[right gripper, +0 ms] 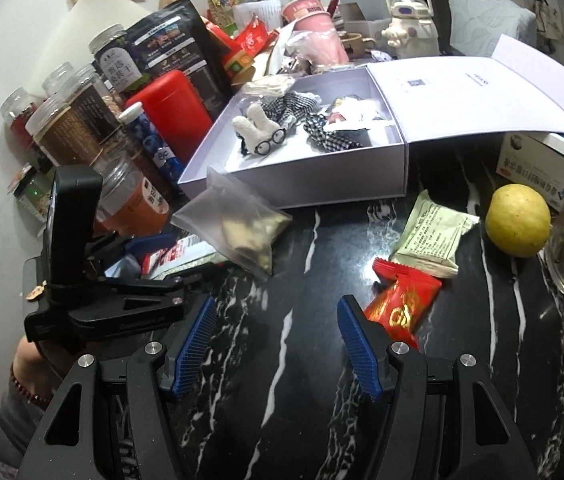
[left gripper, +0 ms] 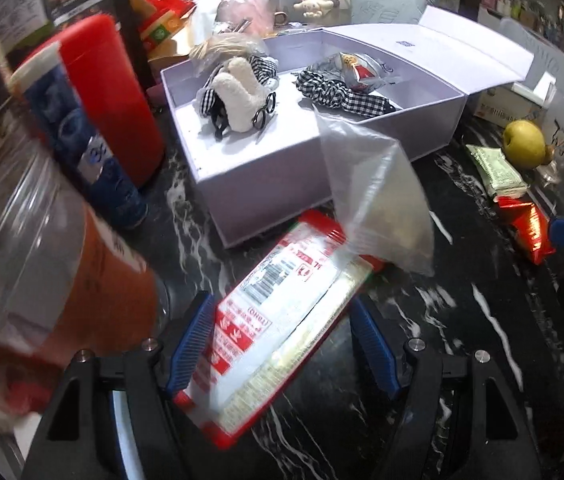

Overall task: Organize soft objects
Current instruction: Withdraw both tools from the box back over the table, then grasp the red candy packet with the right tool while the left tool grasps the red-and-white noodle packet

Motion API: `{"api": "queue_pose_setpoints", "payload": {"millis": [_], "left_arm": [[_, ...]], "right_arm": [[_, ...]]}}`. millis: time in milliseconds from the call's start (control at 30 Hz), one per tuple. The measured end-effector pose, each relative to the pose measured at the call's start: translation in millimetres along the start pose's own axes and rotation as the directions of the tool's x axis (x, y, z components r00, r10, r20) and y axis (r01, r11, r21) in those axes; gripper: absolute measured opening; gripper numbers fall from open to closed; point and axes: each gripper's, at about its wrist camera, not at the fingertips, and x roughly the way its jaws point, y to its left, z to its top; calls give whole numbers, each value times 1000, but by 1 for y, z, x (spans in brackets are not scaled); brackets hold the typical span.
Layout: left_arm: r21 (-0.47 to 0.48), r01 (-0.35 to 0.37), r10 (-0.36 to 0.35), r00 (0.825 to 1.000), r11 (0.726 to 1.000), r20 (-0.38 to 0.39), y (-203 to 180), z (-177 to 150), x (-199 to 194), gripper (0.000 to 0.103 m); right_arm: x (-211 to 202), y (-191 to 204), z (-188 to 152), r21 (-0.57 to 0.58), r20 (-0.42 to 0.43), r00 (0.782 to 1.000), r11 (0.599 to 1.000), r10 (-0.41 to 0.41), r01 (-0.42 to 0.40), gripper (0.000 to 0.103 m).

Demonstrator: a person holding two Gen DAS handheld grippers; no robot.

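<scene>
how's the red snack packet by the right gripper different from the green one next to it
The red snack packet is glossy foil with gold print; the green packet is pale and matte, with fine dark text. The red one looks smaller and puffier; the green one is larger, squarer and flatter. The red one lies closest to the right gripper, just beyond its right finger; the green one sits farther back, near the yellow fruit. Both are sealed and lie on the dark marble tabletop, outside the box.

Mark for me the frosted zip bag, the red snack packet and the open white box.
frosted zip bag (right gripper: 237, 220), right wrist view, on its filled lower half.
red snack packet (right gripper: 400, 304), right wrist view, on its printed face.
open white box (right gripper: 302, 186), right wrist view, on its front outer wall.
</scene>
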Motion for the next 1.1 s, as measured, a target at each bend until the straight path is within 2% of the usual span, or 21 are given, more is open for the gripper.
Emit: {"api": "queue_pose_setpoints", "payload": {"millis": [233, 333, 533, 667, 733, 900, 1100], "left_arm": [[16, 69, -69, 998, 997, -2, 0, 6, 7, 74], [-8, 121, -121, 993, 993, 0, 0, 6, 11, 81], [-45, 93, -93, 996, 995, 12, -8, 0, 6, 80], [-109, 59, -58, 998, 992, 16, -17, -9, -3, 63], [-112, 56, -54, 998, 992, 14, -28, -15, -9, 63], [-152, 53, -52, 999, 987, 11, -48, -25, -18, 62], [-199, 17, -14, 1000, 980, 14, -48, -25, -18, 64]], "right_arm": [[2, -12, 4, 18, -7, 1000, 1000, 5, -5, 63], [-1, -17, 3, 27, -2, 1000, 1000, -9, 9, 63], [-8, -27, -3, 40, 12, 997, 996, -82, 82, 65], [-5, -36, -7, 56, -2, 987, 986, -159, 159, 65], [-2, -38, -8, 48, -6, 980, 979, -197, 197, 65], [4, -39, -5, 42, 3, 981, 980, -196, 196, 65], [13, -44, 1, 61, -16, 979, 977, -205, 206, 65]]}}
